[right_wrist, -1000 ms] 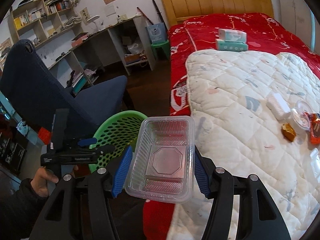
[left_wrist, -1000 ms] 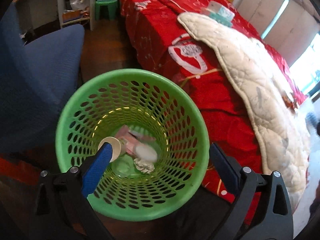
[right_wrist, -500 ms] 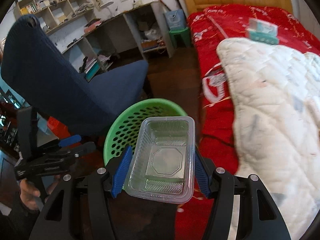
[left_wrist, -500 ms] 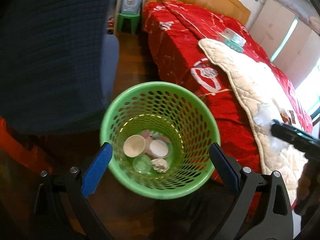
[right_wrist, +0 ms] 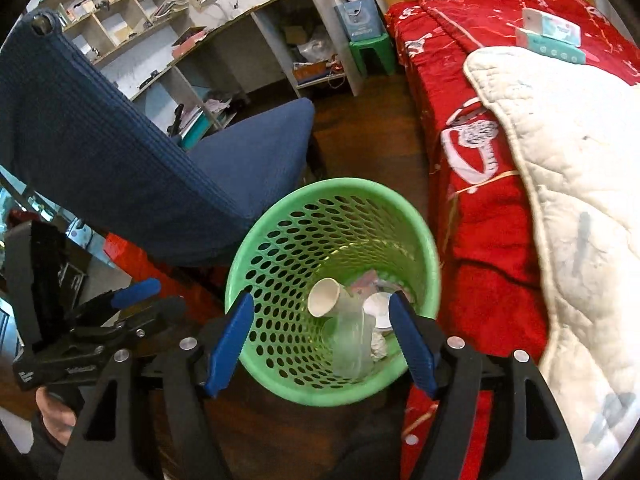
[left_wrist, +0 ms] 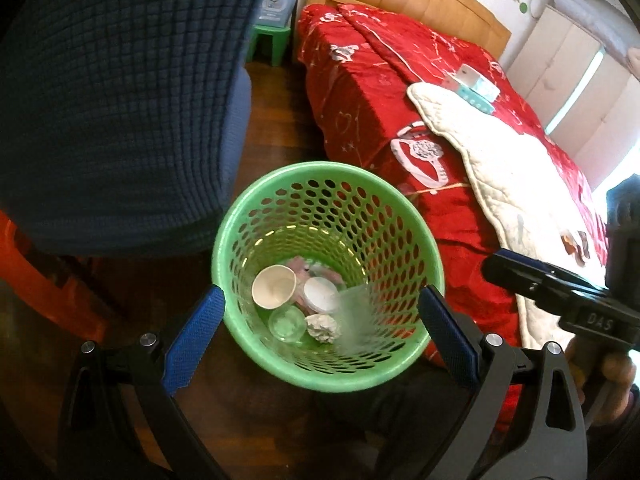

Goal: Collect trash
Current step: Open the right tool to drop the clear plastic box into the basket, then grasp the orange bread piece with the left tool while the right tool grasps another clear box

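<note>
A green perforated basket [left_wrist: 332, 376] [right_wrist: 332, 392] stands on the dark wood floor beside the bed. It holds a paper cup [left_wrist: 274, 286], a round lid, a crumpled paper ball [left_wrist: 322, 328] and a clear plastic tray [right_wrist: 352, 344], which shows blurred against the inner wall. My right gripper [right_wrist: 320, 344] hovers over the basket's near rim, its jaws opening with nothing pressed between the pads. Above the same rim my left gripper [left_wrist: 322, 340] stands wide open and empty. A hand holds each gripper's handle.
A blue fabric chair [right_wrist: 120, 152] stands close on the basket's left. The red-covered bed [left_wrist: 380, 120] with a white quilt [right_wrist: 560, 160] lies on its right. On the bed are tissue packs [right_wrist: 552, 36] and small wrappers [left_wrist: 576, 240]. A desk, shelves and a green stool [right_wrist: 372, 52] stand behind.
The right gripper swung over the basket and let go of the clear tray, which now lies in the basket. The left gripper drew back from the basket early on, then held still.
</note>
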The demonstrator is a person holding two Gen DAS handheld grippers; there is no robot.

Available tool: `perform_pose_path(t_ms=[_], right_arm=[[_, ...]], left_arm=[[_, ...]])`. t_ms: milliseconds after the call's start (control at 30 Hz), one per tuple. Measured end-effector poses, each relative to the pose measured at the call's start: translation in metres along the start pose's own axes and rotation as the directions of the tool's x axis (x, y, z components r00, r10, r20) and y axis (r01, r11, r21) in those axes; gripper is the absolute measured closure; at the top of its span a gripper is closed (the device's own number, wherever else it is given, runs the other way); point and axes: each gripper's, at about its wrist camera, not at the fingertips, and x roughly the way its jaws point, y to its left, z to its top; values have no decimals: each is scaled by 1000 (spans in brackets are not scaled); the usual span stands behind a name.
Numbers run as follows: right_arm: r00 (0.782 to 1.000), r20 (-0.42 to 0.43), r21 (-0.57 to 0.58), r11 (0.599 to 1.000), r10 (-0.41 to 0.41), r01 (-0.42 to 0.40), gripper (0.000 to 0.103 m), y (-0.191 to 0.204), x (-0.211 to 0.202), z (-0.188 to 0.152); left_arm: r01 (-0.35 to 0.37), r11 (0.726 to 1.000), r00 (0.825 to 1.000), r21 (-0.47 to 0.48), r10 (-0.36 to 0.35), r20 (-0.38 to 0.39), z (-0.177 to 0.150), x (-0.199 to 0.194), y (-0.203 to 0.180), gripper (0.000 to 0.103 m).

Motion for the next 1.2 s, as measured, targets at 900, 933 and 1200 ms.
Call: perform_pose_path(t_ms=[900, 933, 1200], right_arm=[[907, 145, 303, 891, -395, 339, 19, -184, -185, -88], [896, 145, 321, 877, -419, 358, 19, -195, -194, -92], [839, 132, 393, 805, -528, 445, 19, -260, -237, -107]], left_arm=[[154, 963, 987, 221, -137, -89, -3, 26, -146, 7], [155, 961, 986, 228, -137, -92, -4, 27, -151, 7], [172, 954, 980, 245, -140, -141, -10, 41, -176, 7]])
